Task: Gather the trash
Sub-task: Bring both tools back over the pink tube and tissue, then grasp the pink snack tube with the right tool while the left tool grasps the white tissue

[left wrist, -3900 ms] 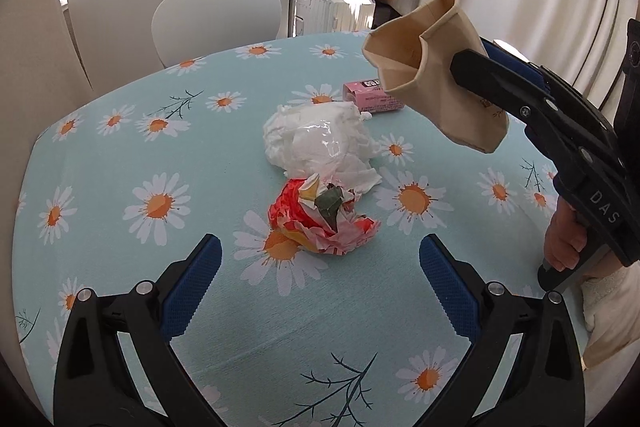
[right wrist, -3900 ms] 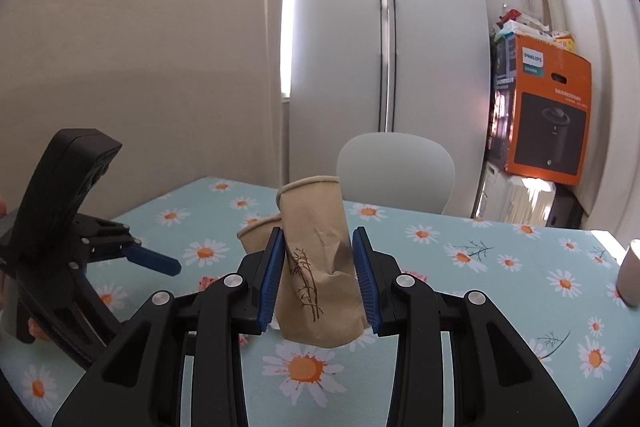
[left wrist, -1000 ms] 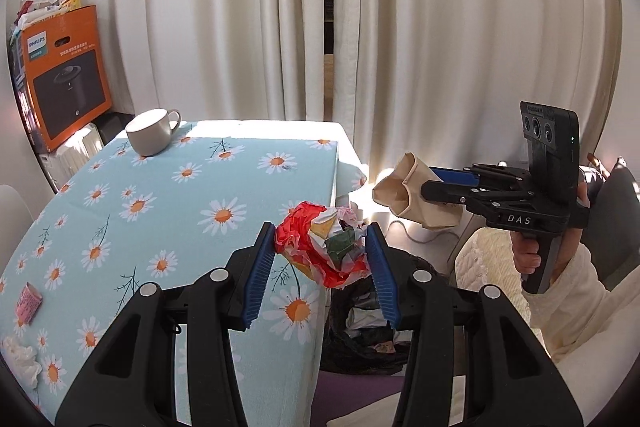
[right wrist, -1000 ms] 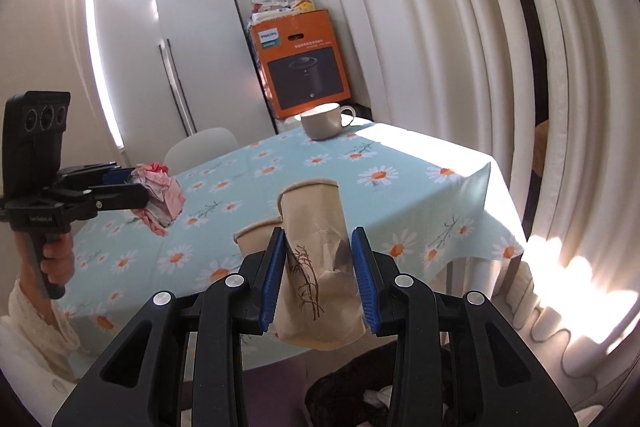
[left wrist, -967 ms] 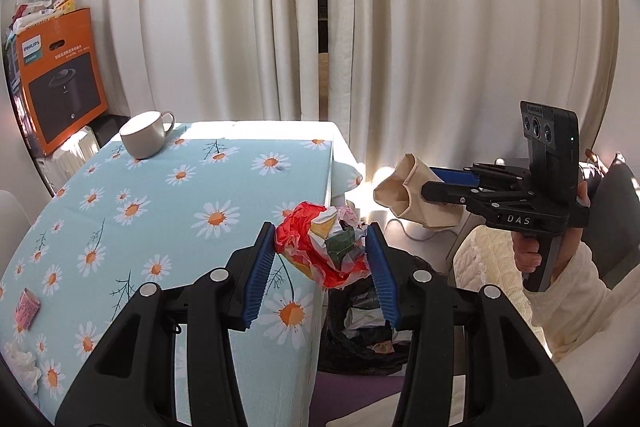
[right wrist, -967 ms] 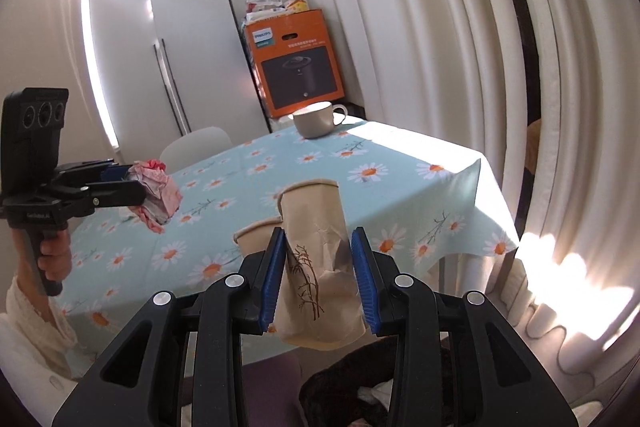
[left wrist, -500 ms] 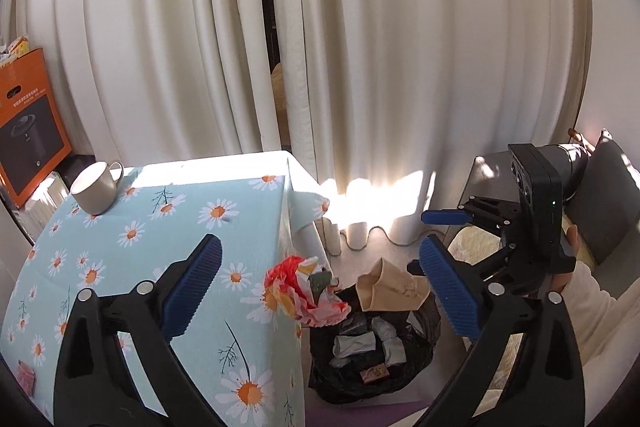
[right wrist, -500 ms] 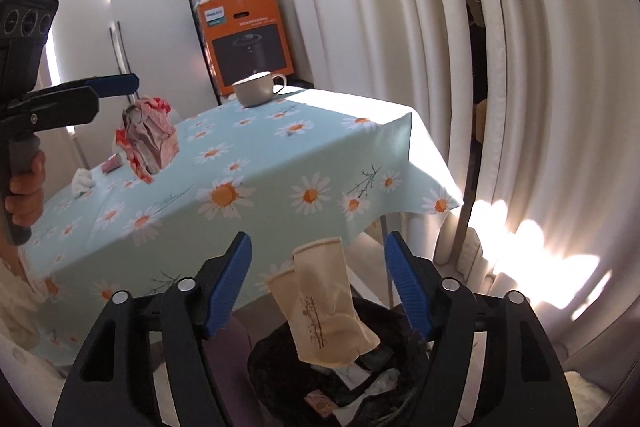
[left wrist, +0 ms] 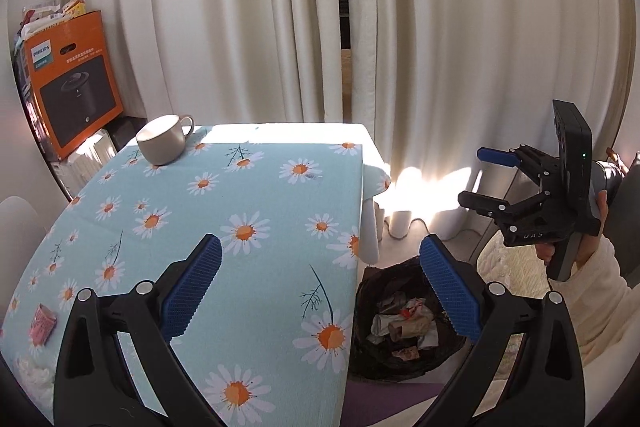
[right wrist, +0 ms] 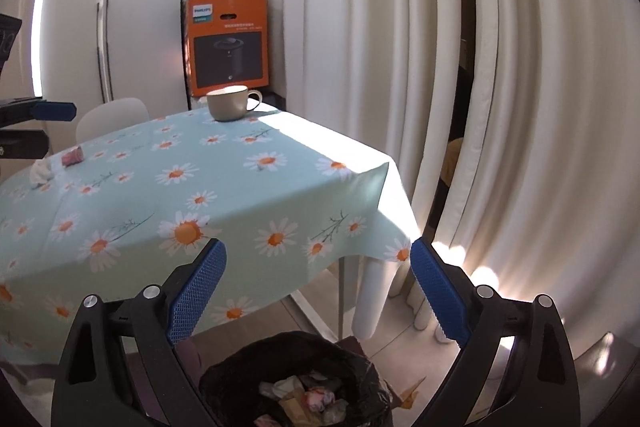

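A black-lined trash bin (left wrist: 404,319) stands on the floor beside the table's edge, filled with crumpled paper and wrappers; it also shows in the right wrist view (right wrist: 296,383). My left gripper (left wrist: 320,283) is open and empty above the table edge and bin. My right gripper (right wrist: 318,291) is open and empty above the bin; it also shows in the left wrist view (left wrist: 486,179). On the daisy tablecloth (left wrist: 240,211) a small pink packet (left wrist: 42,323) and a white crumpled wad (left wrist: 28,371) lie at the far left; both show in the right wrist view (right wrist: 72,157) (right wrist: 40,171).
A beige mug (left wrist: 162,141) stands at the table's far corner. An orange Philips box (left wrist: 72,83) leans behind it. White curtains (left wrist: 400,27) hang behind the bin. A white chair (right wrist: 112,119) stands past the table. The white table leg (right wrist: 372,299) is beside the bin.
Both grippers opened and let go: the red crumpled wrapper and the brown paper cups fell into the bin. Both grippers now hang empty above it.
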